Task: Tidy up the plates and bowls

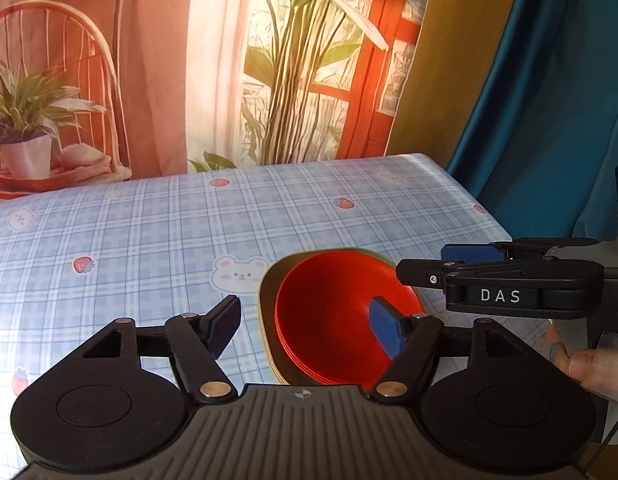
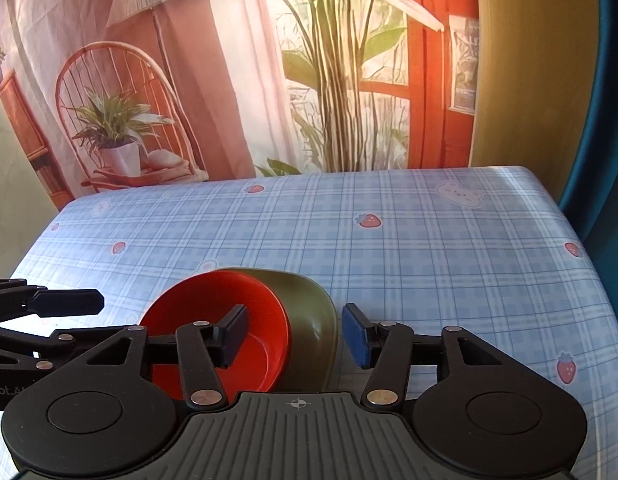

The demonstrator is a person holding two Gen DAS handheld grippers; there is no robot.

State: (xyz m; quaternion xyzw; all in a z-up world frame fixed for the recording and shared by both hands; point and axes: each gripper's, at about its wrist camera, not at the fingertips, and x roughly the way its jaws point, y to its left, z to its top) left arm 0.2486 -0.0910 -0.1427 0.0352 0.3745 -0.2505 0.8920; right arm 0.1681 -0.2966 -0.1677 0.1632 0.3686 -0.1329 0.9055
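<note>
A red bowl (image 1: 329, 320) sits nested inside an olive-green bowl (image 1: 269, 320) on the plaid tablecloth. In the right wrist view the red bowl (image 2: 229, 312) lies inside the olive bowl (image 2: 313, 320). My left gripper (image 1: 305, 330) is open, its jaws straddling the left rims of both bowls, right pad inside the red bowl. My right gripper (image 2: 295, 338) is open, its jaws straddling the right rims, left finger inside the red bowl. The right gripper also shows in the left wrist view (image 1: 449, 268), just right of the bowls. The left gripper's tips show in the right wrist view (image 2: 69, 304).
The table with a blue plaid cloth (image 2: 389, 232) stretches ahead. A printed backdrop (image 2: 229, 80) hangs behind the far edge. A teal curtain (image 1: 549, 100) hangs at the right. The table's right edge (image 2: 581, 240) drops off near it.
</note>
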